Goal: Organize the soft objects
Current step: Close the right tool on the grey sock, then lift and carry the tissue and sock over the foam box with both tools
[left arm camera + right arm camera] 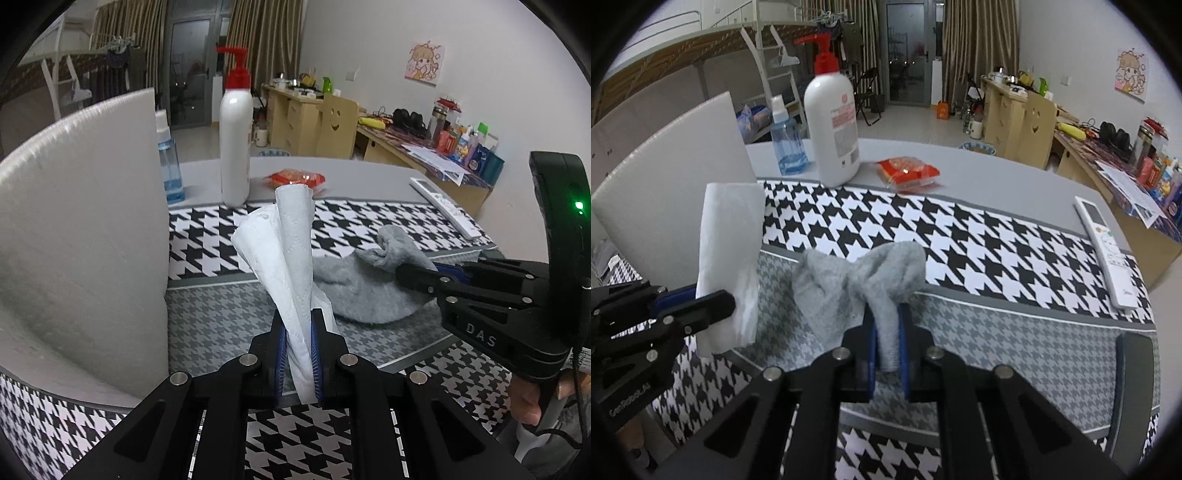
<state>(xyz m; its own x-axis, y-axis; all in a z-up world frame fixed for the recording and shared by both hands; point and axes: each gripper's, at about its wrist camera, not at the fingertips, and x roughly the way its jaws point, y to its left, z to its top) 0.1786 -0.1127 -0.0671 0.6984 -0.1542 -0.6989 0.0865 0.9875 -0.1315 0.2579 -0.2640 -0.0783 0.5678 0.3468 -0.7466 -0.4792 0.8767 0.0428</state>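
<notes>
Left tool pinches a tissue upright; right tool grips a grey sock beside it, mid-table, far from its edges.

Home bedroom/dorm rm: bunk bed, curtains, wooden desk w/ clutter, cartoon poster.

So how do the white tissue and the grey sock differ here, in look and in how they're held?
The white tissue is thin, creased paper; the grey sock is thick, fuzzy knit. The tissue stands up from the left hand-held gripper, clear of the mat; the sock, pinched by the right hand-held gripper, looks partly draped on the houndstooth mat. Both are soft and clamped between blue pads.
</notes>
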